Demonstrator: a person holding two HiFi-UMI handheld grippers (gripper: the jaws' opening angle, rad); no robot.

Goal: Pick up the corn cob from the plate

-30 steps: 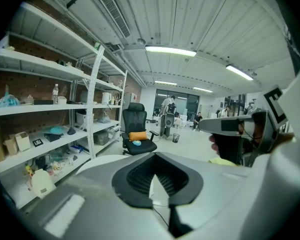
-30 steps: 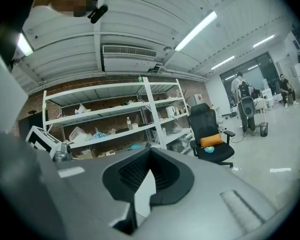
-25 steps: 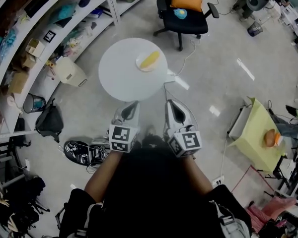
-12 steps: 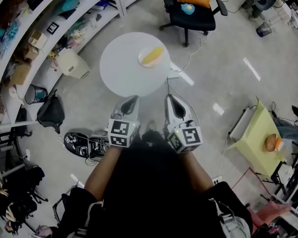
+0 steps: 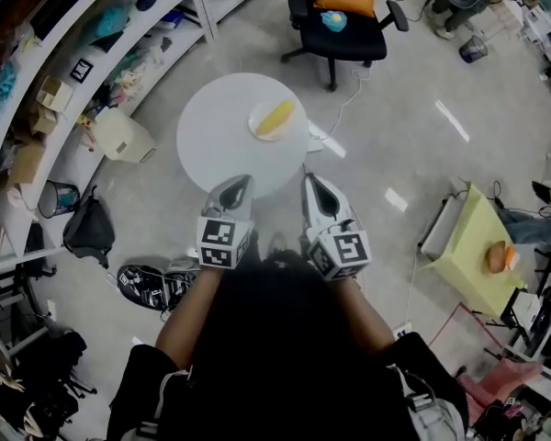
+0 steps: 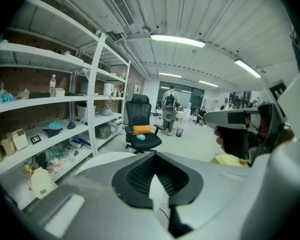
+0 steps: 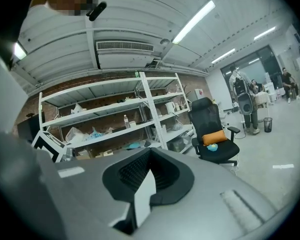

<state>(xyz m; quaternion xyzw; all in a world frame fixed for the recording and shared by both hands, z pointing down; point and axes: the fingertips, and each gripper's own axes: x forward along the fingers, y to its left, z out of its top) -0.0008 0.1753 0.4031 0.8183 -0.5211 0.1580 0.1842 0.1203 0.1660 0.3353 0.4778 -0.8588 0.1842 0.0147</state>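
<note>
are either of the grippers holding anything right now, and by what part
Nothing is held. The left gripper and right gripper are both shut and empty; the corn cob lies on its plate, untouched.

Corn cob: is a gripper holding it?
No, the corn cob lies on the plate, apart from the left gripper and the right gripper.

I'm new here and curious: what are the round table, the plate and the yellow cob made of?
Round table: smooth matte white top, probably laminate or painted board. Plate: plain and pale, plastic or ceramic; too small to tell. Corn cob: even yellow; real or a plastic model, unclear.
</note>
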